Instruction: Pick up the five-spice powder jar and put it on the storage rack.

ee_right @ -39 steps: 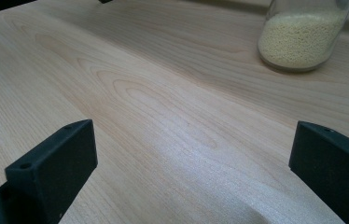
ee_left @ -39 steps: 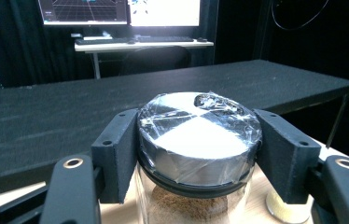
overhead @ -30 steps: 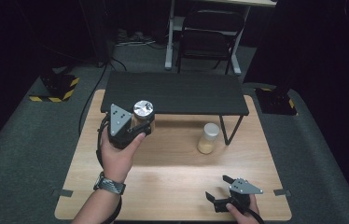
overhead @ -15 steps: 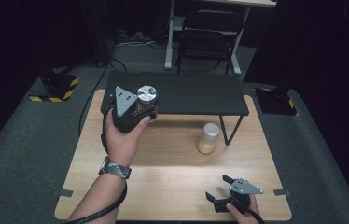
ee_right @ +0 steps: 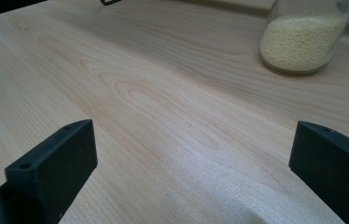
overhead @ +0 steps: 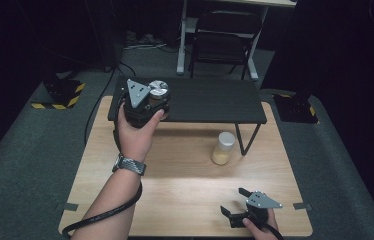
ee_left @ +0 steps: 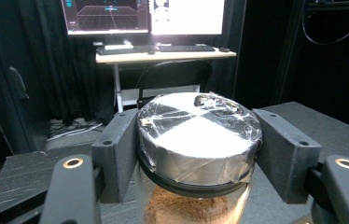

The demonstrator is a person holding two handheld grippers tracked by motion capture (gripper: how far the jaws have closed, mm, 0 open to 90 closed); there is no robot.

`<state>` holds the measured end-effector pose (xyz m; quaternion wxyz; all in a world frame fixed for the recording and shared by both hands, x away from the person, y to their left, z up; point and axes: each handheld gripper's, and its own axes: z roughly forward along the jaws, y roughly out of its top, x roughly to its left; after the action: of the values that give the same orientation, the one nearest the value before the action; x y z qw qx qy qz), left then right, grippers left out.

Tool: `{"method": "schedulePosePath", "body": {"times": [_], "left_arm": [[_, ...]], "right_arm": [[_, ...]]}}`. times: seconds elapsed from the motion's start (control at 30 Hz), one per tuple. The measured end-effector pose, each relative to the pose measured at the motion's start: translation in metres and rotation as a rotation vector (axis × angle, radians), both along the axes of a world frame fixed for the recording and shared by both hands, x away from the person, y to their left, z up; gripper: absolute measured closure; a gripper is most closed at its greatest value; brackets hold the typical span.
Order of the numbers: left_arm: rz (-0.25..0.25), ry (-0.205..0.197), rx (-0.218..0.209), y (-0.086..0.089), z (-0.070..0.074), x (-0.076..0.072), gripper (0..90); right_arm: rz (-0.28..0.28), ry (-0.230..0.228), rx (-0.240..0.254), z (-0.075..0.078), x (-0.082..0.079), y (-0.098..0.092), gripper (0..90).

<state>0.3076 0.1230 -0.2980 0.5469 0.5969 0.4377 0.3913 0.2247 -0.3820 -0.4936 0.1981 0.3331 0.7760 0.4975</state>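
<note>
The left gripper (overhead: 151, 102) is closed on a silver-lidded jar (ee_left: 199, 140) of brown powder, gripped high at the lid and held at the left end of a low black shelf (overhead: 210, 100) on the wooden table (overhead: 175, 175). The right gripper (overhead: 242, 212) is rested wide open near the table's front edge, nothing between its jaws. A second jar (overhead: 223, 148) of pale grains is stood near the shelf's leg. If the jar is released over the shelf's edge, it could tip and fall.
</note>
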Motion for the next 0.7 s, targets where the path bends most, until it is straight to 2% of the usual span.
{"method": "schedulePosePath", "body": {"times": [0.33, 0.7], "left_arm": [[0.030, 0.017, -0.010, -0.005, 0.001, 0.018, 34.9], [0.046, 0.026, -0.015, -0.009, -0.003, 0.028, 34.9]], "right_arm": [[0.003, -0.005, 0.004, -0.001, -0.001, -0.001, 0.5], [0.009, -0.006, 0.007, -0.001, -0.001, -0.002, 0.5]]}}
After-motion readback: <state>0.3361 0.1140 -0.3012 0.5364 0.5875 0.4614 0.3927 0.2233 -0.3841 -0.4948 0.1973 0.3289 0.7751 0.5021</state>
